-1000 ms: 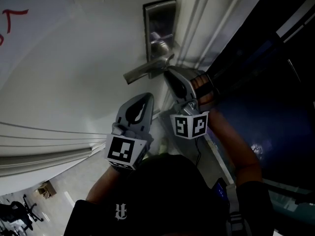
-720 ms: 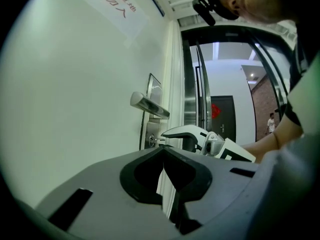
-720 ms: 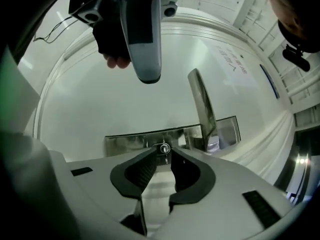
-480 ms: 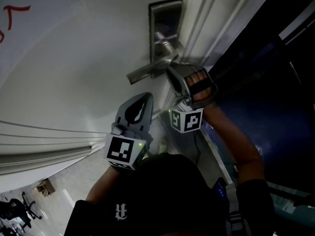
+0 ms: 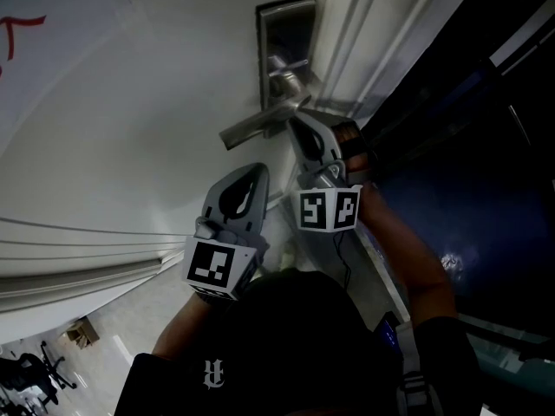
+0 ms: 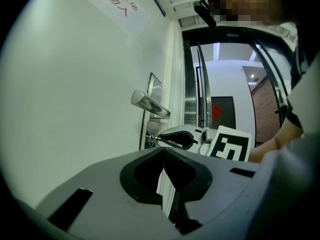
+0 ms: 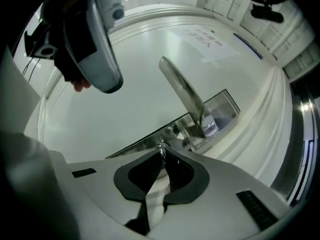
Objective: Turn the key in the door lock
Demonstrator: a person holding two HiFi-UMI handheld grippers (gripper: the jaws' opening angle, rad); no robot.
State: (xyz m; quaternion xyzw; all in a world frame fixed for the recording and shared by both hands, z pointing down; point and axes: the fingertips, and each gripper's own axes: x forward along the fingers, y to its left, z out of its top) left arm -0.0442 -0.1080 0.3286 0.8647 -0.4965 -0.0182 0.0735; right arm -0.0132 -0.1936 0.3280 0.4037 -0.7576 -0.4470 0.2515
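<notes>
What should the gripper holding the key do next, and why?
Probably rotate the right gripper to turn the key: its jaws are shut on the key, which already sits in the lock below the handle. The left gripper hangs back, shut and empty.

Head view: steeply down along door (image 5: pixel 130 102). Left gripper view: side-on to handle (image 6: pixel 150 104), near. Right gripper view: closer, at key (image 7: pixel 161 149), facing door. All share handle.
</notes>
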